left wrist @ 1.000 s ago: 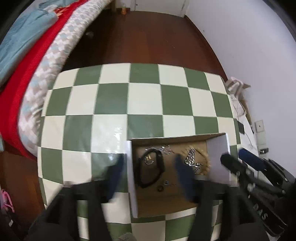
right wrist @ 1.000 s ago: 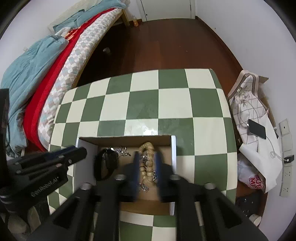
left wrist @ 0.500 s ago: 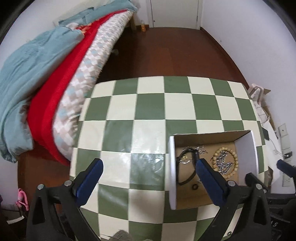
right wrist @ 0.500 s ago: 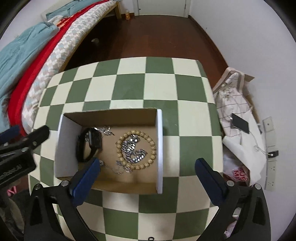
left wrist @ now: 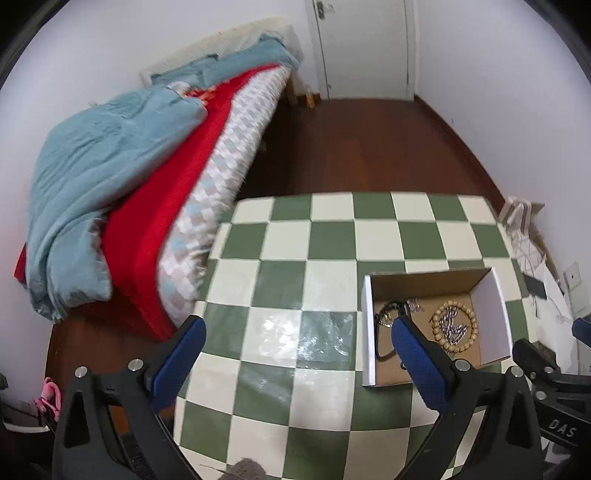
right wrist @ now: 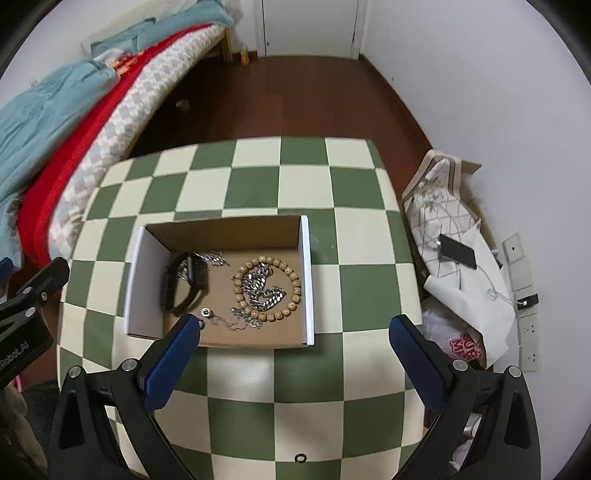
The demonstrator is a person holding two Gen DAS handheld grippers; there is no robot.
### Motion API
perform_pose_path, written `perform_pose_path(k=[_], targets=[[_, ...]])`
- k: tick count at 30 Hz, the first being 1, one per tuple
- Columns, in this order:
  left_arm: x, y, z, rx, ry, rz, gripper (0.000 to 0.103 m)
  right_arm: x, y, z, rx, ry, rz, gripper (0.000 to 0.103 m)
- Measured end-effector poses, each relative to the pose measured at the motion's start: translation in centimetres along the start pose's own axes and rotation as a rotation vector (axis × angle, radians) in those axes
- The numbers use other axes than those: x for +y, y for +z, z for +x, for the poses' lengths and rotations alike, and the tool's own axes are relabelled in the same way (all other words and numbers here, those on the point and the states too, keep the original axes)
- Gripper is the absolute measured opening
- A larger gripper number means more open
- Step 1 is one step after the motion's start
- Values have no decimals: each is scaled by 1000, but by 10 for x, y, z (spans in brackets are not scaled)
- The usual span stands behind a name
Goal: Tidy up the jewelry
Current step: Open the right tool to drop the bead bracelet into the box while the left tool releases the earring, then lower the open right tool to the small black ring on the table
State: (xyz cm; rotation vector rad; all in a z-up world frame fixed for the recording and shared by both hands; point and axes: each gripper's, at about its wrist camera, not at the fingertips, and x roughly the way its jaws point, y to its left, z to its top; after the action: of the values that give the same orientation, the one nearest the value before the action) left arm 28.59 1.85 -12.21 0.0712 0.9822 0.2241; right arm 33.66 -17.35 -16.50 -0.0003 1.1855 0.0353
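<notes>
An open cardboard box [right wrist: 142, 284] stands on the green-and-white checkered table [right wrist: 303, 373]. Inside lie a wooden bead bracelet [right wrist: 258, 263] around a silver chain [right wrist: 264, 291], a black wristband [right wrist: 184, 286] and a thin silver necklace [right wrist: 225, 325]. A small dark ring [right wrist: 300, 458] lies on the table near its front edge. My right gripper [right wrist: 295, 325] hangs open above the box's near edge, holding nothing. My left gripper [left wrist: 295, 328] is open over bare table, left of the box [left wrist: 495, 317], its right finger [left wrist: 417, 354] in front of the wristband [left wrist: 384, 332].
A bed [left wrist: 155, 206] with red and blue covers runs along the table's left side. On the floor to the right lie a patterned bag [right wrist: 439, 195], a phone [right wrist: 456, 251] and white papers. Wall sockets [right wrist: 524, 273] and a door [right wrist: 310, 26] lie beyond.
Both grippers' jaws have spread wide and both have drawn up and back from the box. The right one has left the bead bracelet; the left has swung left over the table.
</notes>
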Motion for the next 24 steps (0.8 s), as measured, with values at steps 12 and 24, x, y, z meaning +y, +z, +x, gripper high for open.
perform_pose_path(k=[12, 24], targets=[[45, -46, -71, -117, 47, -76, 103, -27, -50, -93, -175, 69, 118, 103], [58, -144, -4, 101, 149, -43, 103, -56, -167, -9, 64, 89, 213, 78]])
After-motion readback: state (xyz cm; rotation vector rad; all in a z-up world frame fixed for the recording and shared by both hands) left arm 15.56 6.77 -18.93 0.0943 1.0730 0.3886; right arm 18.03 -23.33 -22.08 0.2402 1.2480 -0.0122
